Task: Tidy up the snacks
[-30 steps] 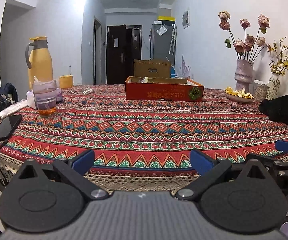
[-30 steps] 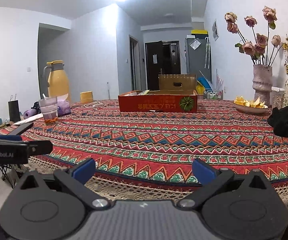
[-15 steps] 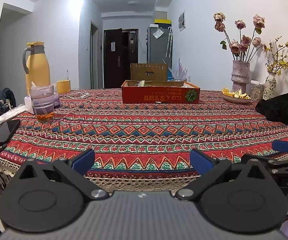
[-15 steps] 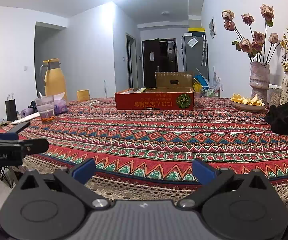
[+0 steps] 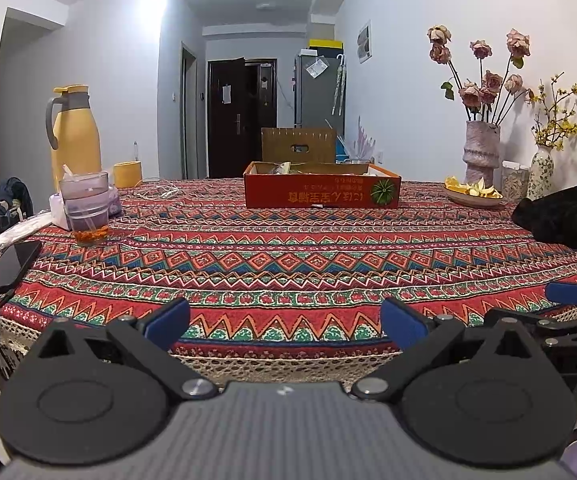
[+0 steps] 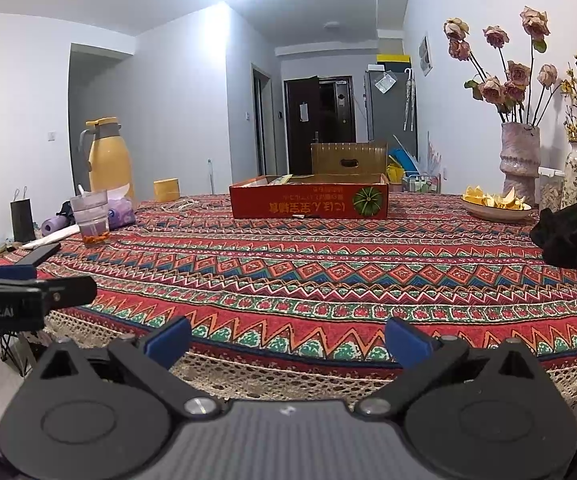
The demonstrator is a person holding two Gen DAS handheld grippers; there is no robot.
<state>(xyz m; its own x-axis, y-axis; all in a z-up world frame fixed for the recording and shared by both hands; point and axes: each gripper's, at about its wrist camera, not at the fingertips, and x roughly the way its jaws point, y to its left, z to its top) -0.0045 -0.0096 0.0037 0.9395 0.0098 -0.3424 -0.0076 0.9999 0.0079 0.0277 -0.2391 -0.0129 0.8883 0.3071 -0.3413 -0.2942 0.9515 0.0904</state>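
Left gripper point(image 5: 284, 322) and right gripper point(image 6: 288, 338), both with jaws spread wide and empty, held side by side at the counter's point(image 5: 288, 264) lace-trimmed near edge. Broad bare patterned cloth lies ahead. Red box point(image 5: 322, 190) holding snacks sits far centre; glass point(image 5: 86, 210) and phone point(image 5: 10, 266) left, fruit bowl point(image 5: 472, 196) and black bag point(image 5: 564, 216) right.

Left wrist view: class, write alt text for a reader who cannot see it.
An open left gripper hovers empty at the near edge of a table in a red patterned cloth, facing a shallow red cardboard box at the far side. A yellow jug and glass stand left; flower vases right.
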